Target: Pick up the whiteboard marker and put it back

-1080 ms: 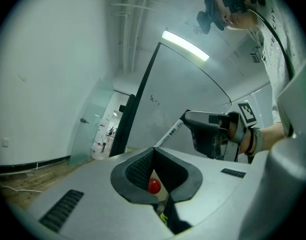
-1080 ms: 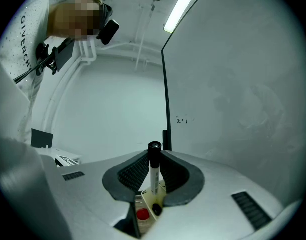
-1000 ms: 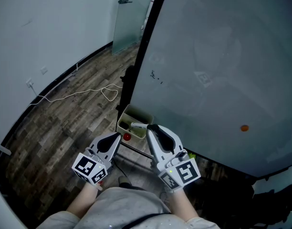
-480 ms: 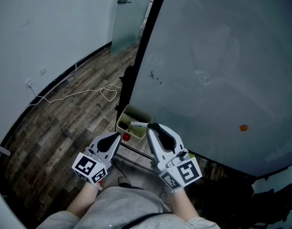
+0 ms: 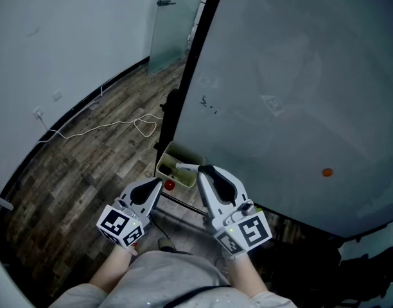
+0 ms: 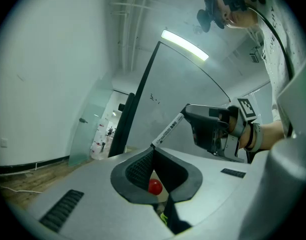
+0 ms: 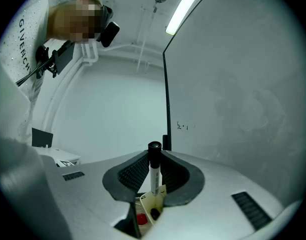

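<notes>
My right gripper is shut on the whiteboard marker, a white barrel with a black cap, held just above the pale tray at the whiteboard's lower left corner. In the right gripper view the marker stands upright between the pads of the right gripper, cap up, over the tray. My left gripper hovers just left of the tray, shut and holding nothing. In the left gripper view its tips meet, and the marker sticks out of the right gripper. A red round thing lies in the tray.
The large whiteboard fills the right side, on a black frame. A white cable lies looped on the wooden floor at the left. A glass door stands at the back. An orange magnet sticks to the board.
</notes>
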`<action>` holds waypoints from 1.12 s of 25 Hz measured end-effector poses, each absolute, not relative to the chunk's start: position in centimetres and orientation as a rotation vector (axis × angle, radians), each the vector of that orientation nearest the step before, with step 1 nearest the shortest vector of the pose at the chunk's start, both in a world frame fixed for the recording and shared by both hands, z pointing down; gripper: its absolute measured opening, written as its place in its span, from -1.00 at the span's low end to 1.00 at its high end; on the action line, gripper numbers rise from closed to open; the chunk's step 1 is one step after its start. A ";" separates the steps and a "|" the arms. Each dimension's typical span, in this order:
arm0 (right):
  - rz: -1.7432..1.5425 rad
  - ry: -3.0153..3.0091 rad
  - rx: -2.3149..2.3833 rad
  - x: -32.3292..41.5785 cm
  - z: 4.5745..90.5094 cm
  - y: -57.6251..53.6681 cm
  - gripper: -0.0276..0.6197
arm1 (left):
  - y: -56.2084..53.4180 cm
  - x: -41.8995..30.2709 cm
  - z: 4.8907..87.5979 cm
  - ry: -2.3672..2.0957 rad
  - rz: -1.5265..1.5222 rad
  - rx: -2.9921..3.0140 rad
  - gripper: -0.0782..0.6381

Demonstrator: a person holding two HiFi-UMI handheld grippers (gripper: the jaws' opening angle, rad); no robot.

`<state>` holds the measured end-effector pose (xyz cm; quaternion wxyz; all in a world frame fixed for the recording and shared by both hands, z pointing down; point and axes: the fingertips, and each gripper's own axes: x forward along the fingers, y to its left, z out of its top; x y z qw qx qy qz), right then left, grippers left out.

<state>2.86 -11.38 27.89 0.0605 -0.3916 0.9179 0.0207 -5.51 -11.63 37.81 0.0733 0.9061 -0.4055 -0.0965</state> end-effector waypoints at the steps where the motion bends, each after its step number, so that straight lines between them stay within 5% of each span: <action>1: 0.063 2.779 -1.185 2.9 27.9 -11.4 -0.66 | -11.6 -5.5 37.8 -1.215 -0.292 2.721 -0.74; 28: -0.080 2.820 -1.180 3.2 32.0 -12.8 -0.66 | -12.3 -5.6 40.8 -1.245 -0.214 2.649 -0.74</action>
